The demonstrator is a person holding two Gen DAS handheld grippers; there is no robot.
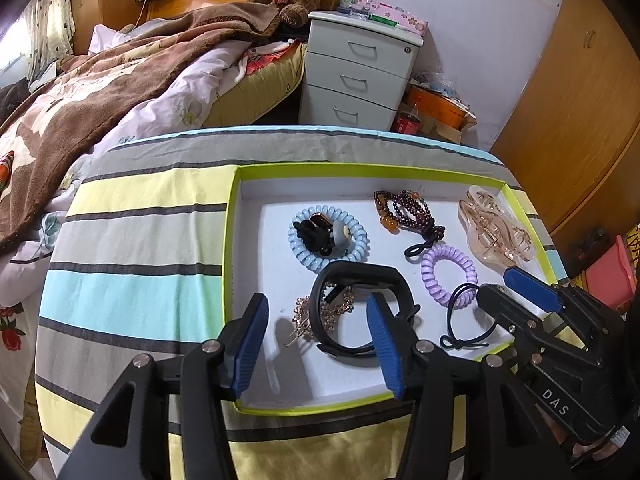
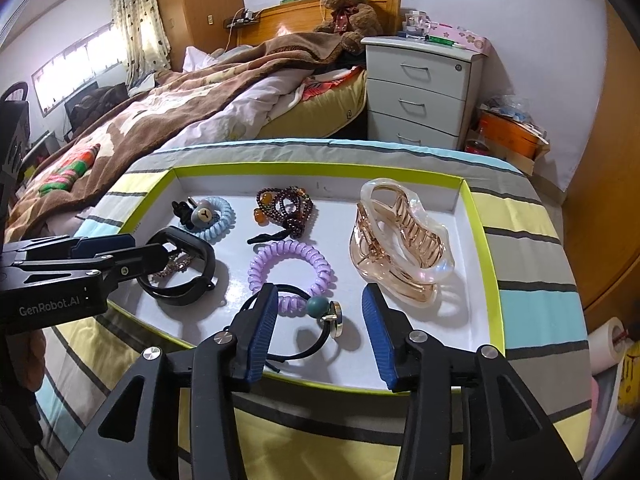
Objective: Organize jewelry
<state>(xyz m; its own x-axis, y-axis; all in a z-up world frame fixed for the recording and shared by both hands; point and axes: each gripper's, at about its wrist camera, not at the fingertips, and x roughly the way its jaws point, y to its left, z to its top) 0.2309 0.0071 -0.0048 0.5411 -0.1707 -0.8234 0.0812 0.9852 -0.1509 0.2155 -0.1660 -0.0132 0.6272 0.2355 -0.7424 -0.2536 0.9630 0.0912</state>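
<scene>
A white tray with a lime rim (image 1: 234, 216) (image 2: 478, 216) holds the jewelry. In it lie a black band (image 1: 356, 276) (image 2: 200, 252) over a gold chain (image 1: 304, 314), a light blue coil tie (image 1: 356, 244) (image 2: 222, 210), a purple coil tie (image 1: 448, 258) (image 2: 288, 250), dark bead bracelets (image 1: 404, 204) (image 2: 288, 204), a clear amber claw clip (image 1: 496, 224) (image 2: 400, 236) and a black elastic with a green bead (image 2: 318, 306). My left gripper (image 1: 318, 344) (image 2: 120, 248) is open above the black band. My right gripper (image 2: 320, 336) (image 1: 504, 284) is open above the black elastic.
The tray sits on a striped cloth (image 1: 132, 240) (image 2: 532, 248). Behind are a bed with a brown blanket (image 1: 100, 80), a white drawer unit (image 1: 360, 72) (image 2: 420, 92) and a teddy bear (image 2: 348, 8). A wooden wardrobe (image 1: 580, 100) stands at right.
</scene>
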